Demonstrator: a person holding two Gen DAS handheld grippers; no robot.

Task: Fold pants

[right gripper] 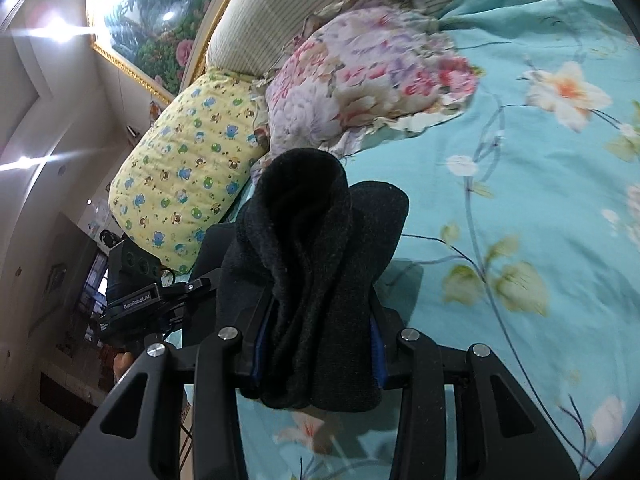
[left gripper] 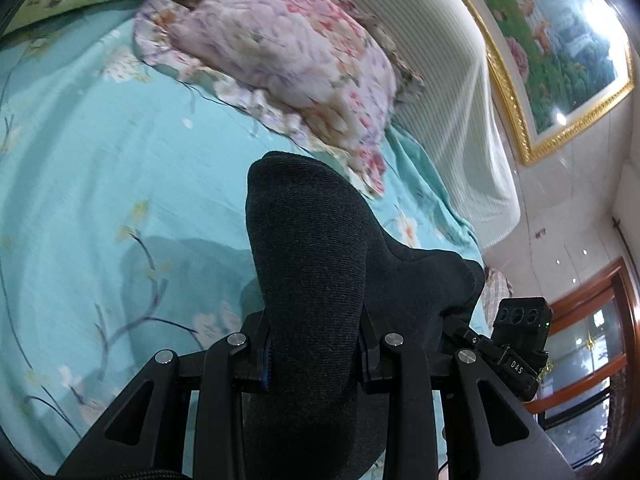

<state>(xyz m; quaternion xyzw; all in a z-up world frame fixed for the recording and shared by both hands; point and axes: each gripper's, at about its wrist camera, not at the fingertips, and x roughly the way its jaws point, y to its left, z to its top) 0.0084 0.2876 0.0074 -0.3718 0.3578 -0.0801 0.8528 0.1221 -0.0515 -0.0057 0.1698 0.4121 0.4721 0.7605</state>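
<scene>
The pants (left gripper: 312,264) are dark charcoal knit fabric. In the left wrist view my left gripper (left gripper: 316,364) is shut on a thick bunch of them, which bulges up and forward between the jaws and hangs above the bed. In the right wrist view my right gripper (right gripper: 316,356) is shut on another bunched fold of the pants (right gripper: 312,272), also lifted above the bed. The right gripper (left gripper: 516,344) shows at the lower right of the left wrist view, and the left gripper (right gripper: 136,292) at the left of the right wrist view. The fingertips are hidden by cloth.
The bed has a turquoise floral sheet (left gripper: 100,184). A pink floral pillow (left gripper: 288,60) and a yellow cartoon pillow (right gripper: 184,176) lie by the striped headboard (left gripper: 440,64). A framed painting (left gripper: 556,48) hangs on the wall behind, with a wooden window frame (left gripper: 592,344) beside the bed.
</scene>
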